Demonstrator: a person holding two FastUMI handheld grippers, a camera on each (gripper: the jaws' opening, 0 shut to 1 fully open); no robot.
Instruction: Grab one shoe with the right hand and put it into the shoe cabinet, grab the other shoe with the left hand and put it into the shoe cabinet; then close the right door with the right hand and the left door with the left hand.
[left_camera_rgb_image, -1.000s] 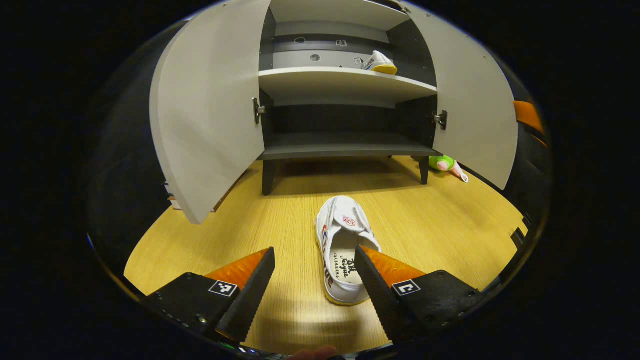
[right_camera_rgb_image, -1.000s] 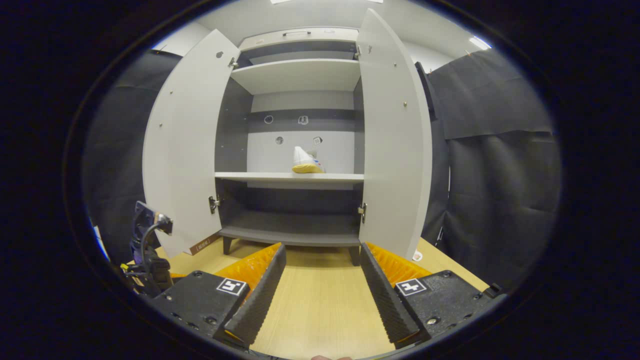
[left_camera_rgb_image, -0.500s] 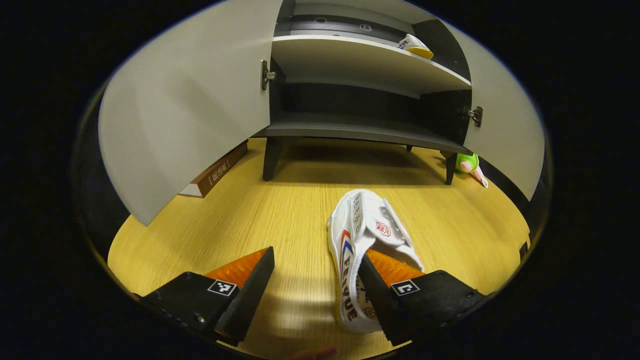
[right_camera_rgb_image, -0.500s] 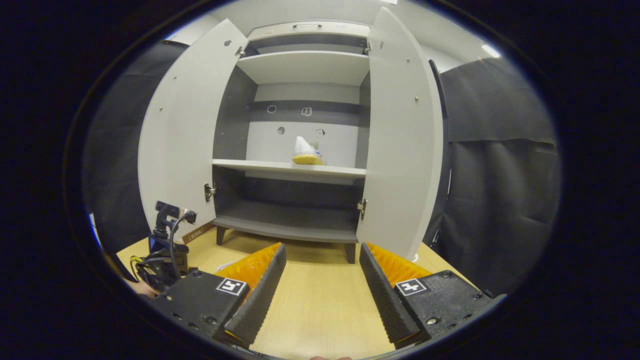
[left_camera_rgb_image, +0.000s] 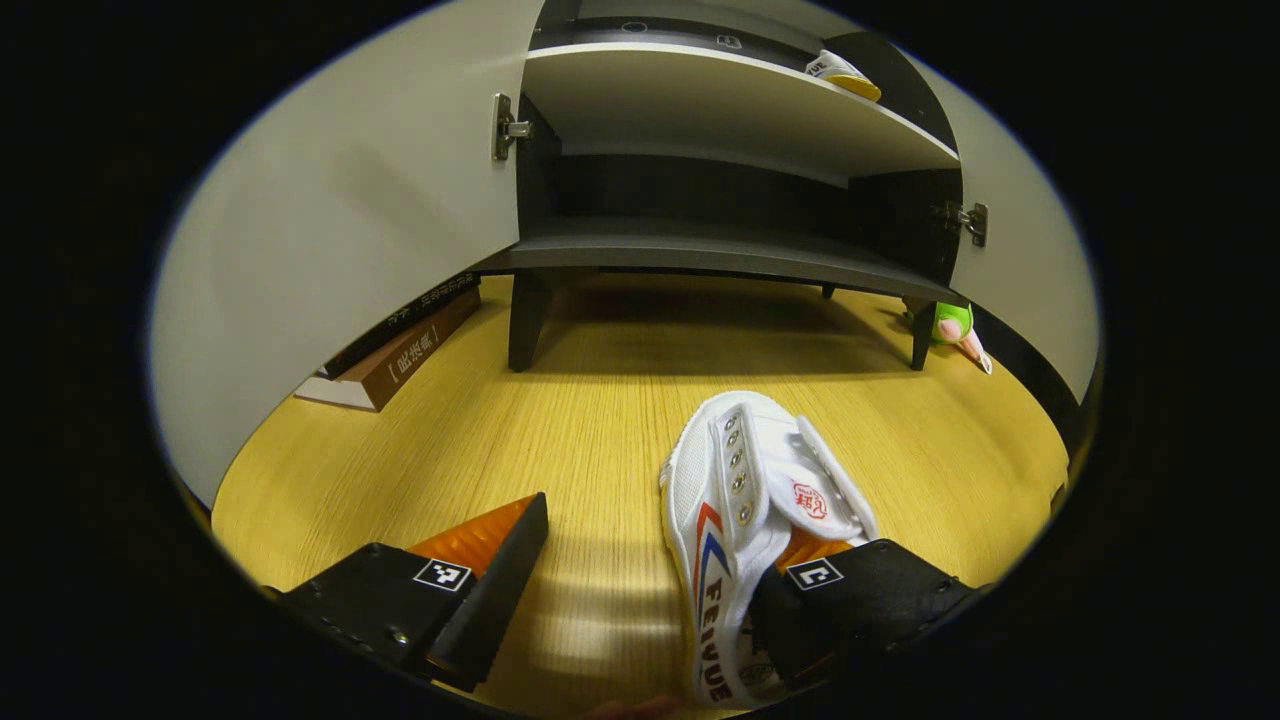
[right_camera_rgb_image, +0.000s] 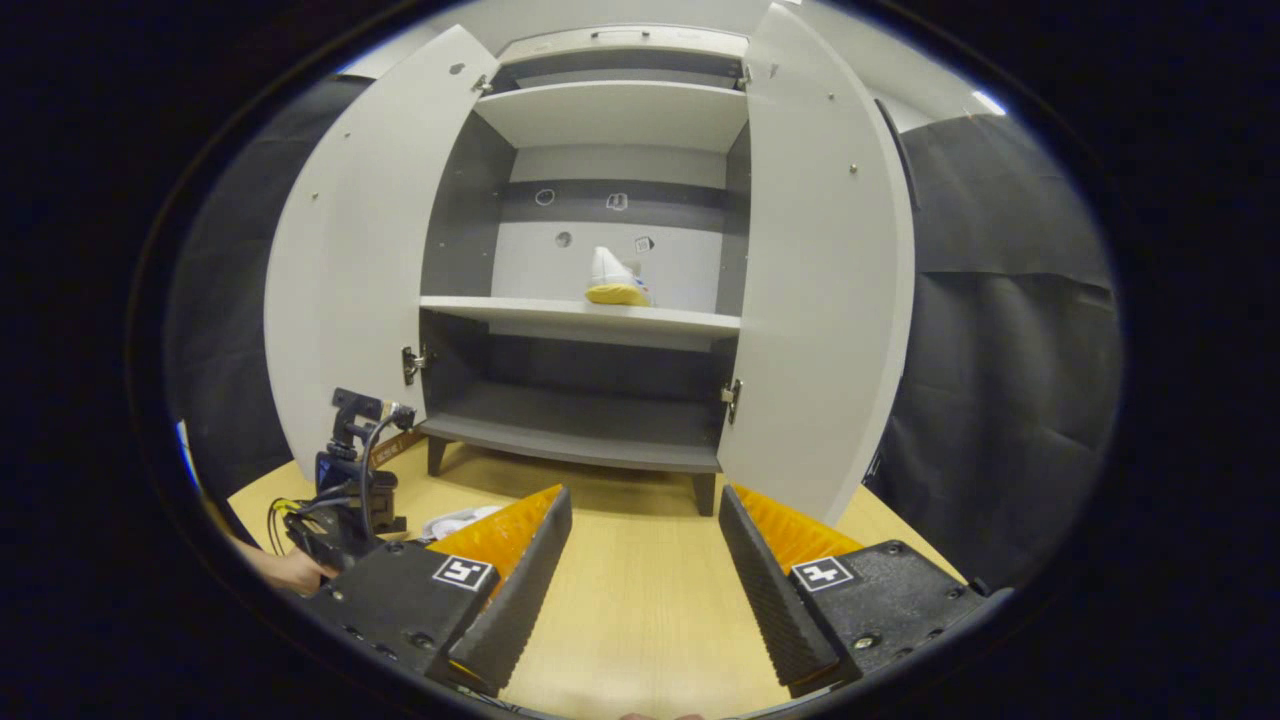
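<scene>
Cabinet (right_camera_rgb_image: 590, 455) shelf holds one shoe (right_camera_rgb_image: 612, 285); both grippers' fingers spread, clasping nothing.

The white shoe (left_camera_rgb_image: 745, 520) reads "FEIYUE" along its side.

The left gripper (left_camera_rgb_image: 640, 580) is low, jaws spread wide, its 3 o'clock finger tucked inside a shoe (left_camera_rgb_image: 745, 520). The right gripper (right_camera_rgb_image: 645, 570) hangs level, jaws apart, gripping nothing, aimed toward 12 o'clock.

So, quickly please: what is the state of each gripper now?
Left gripper: open, one finger inside the white shoe on the floor.
Right gripper: open, empty.
</scene>
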